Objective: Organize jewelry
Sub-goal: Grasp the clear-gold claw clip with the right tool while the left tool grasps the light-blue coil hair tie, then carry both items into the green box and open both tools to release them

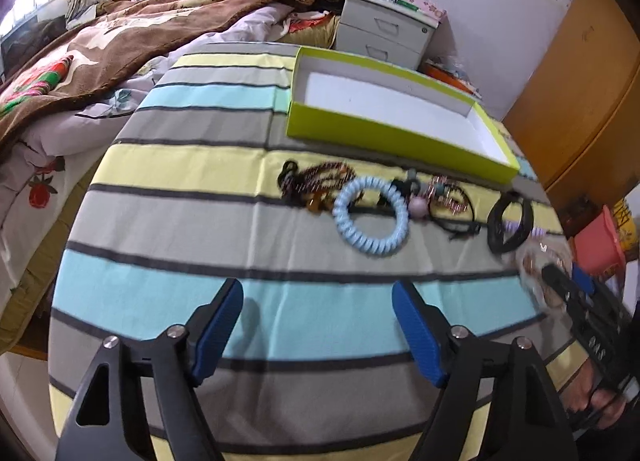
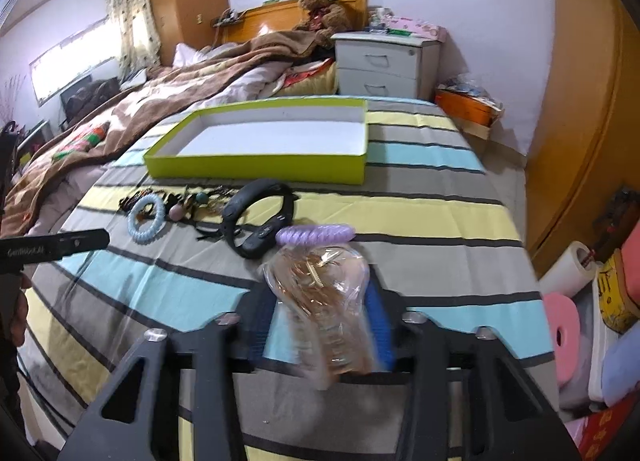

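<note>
jewelry (image 1: 384, 201) strung out on striped cloth (image 1: 160, 301) by green box (image 1: 384, 129) | left gripper (image 1: 318, 325) wide, nothing in it | right gripper (image 2: 320, 325) pinching clear bag (image 2: 320, 301)

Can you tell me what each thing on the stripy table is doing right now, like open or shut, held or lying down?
Green box: open, nothing inside.
Clear bag of gold bits: between the right gripper's pads, squeezed.
Left gripper: open, holding nothing.
Blue spiral hair tie: lying flat, untouched.
Purple spiral hair tie: lying beside the bag.
Black band: lying on the cloth.
</note>
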Demonstrator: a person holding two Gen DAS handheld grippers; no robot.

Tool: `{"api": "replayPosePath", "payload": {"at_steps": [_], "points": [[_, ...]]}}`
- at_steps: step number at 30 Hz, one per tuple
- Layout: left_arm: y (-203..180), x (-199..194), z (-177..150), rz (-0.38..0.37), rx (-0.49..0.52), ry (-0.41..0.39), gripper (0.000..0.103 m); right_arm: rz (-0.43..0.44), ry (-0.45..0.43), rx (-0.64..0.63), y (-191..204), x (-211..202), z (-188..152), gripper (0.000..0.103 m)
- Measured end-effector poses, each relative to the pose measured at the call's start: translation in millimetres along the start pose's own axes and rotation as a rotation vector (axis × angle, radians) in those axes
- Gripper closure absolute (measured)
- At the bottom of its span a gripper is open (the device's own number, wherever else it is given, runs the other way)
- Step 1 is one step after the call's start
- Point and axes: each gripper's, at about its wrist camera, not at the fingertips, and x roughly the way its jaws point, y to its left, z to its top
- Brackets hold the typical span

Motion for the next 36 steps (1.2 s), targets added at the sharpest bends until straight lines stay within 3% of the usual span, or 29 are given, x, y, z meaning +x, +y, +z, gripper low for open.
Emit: {"api": "replayPosePath", "payload": {"at_steps": [4,9,12,20,26,31,36], "points": [[-6,2,13,0.022,-0.003,-0.041,0.026,-0.007,-0.008,0.011,-3,-5,0,0.076],[-12,19,23,0.035,-0.013,-0.019,0.030,0.008,-0.006,0.011,-6,-6,-1,0.076],[-15,30,24,0.082,-0.009,0.007,0.040,0.015,-0.005,0.013,-7,-6,-1,0.076],[-23,35,23,0.165,0.030,0.003,0.046,0.034,-0.021,0.026,-9,-10,0,0.076],[-19,32,23,0.194,0.014,-0.012,0.065,0.040,-0.038,0.026,-10,-14,2,0.076],[-14,29,23,0.176,0.004,-0.018,0.086,0.039,-0.046,0.029,-8,-16,4,0.076],[-13,19,22,0.154,0.011,-0.045,0.092,0.032,-0.064,0.037,-7,-21,7,0.076]]}}
